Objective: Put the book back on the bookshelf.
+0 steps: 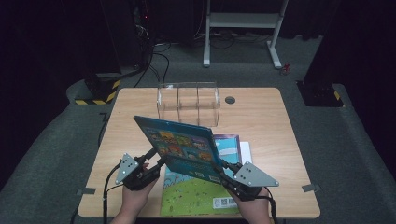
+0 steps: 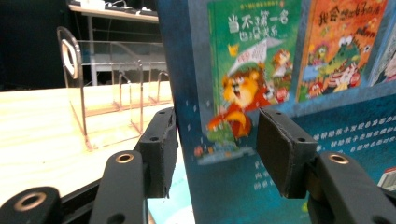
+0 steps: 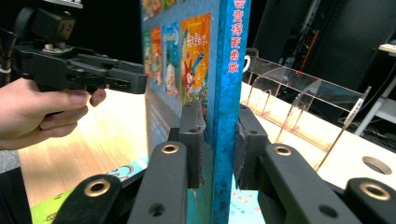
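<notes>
Held off the table (image 1: 261, 112) near its front edge, between two hand-held grippers: a blue picture book (image 1: 180, 147), raised and tilted, above a green-covered book (image 1: 196, 196) lying flat. Right gripper (image 3: 217, 140) clamped on the spine edge, pads pressed to both sides. Left gripper (image 2: 215, 149) straddling the opposite edge, jaws slightly apart, far pad seemingly off the cover. Likely thin, stiff-boarded and light, glossy enough to slip; best pinched close to the spine, where least prone to flex. Farther back, a clear acrylic divider rack (image 1: 188, 103), empty, near the table's far edge.
</notes>
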